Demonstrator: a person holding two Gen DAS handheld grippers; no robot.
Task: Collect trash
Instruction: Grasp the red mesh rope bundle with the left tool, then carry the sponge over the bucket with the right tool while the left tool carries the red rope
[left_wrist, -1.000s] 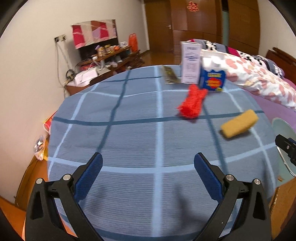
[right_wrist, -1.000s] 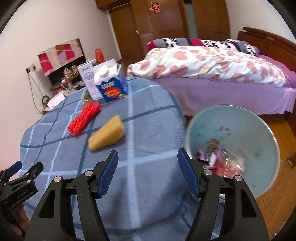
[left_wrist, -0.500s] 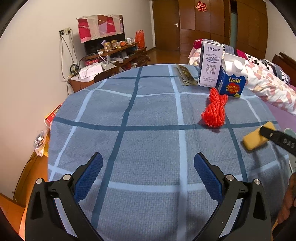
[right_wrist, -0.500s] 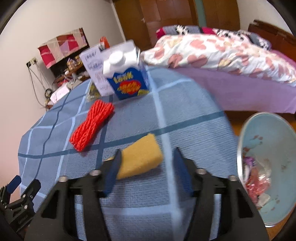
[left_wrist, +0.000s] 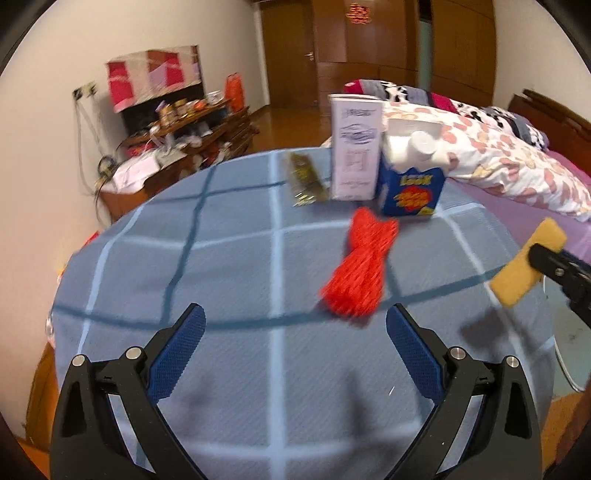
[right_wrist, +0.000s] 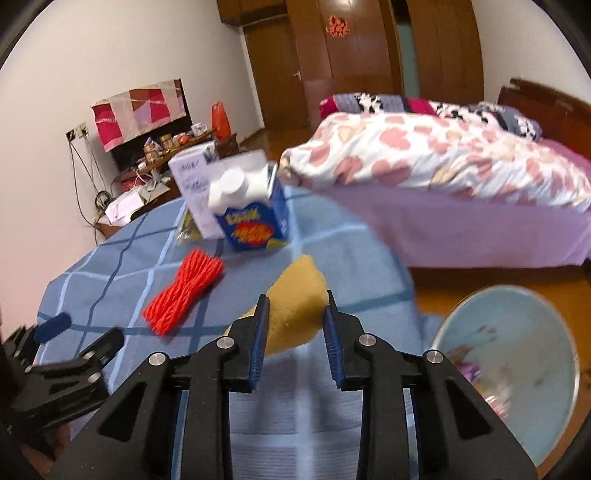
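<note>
Your right tool (right_wrist: 295, 312) is clamped on the yellow sponge (right_wrist: 297, 299) above the counter's (left_wrist: 229, 280) right edge, near the bin (right_wrist: 517, 365) already holding scraps, while your left tool (left_wrist: 295, 339) gapes empty; red netting (left_wrist: 360, 269), cartons and wrapper remain.

You are working under warm, even indoor light. Motion blur is smearing the red netting (left_wrist: 360, 273) and the cartons, while the fisheye is bending walls at the edges. Your tongs are casting soft shadows on the worktop (left_wrist: 229, 280).
</note>
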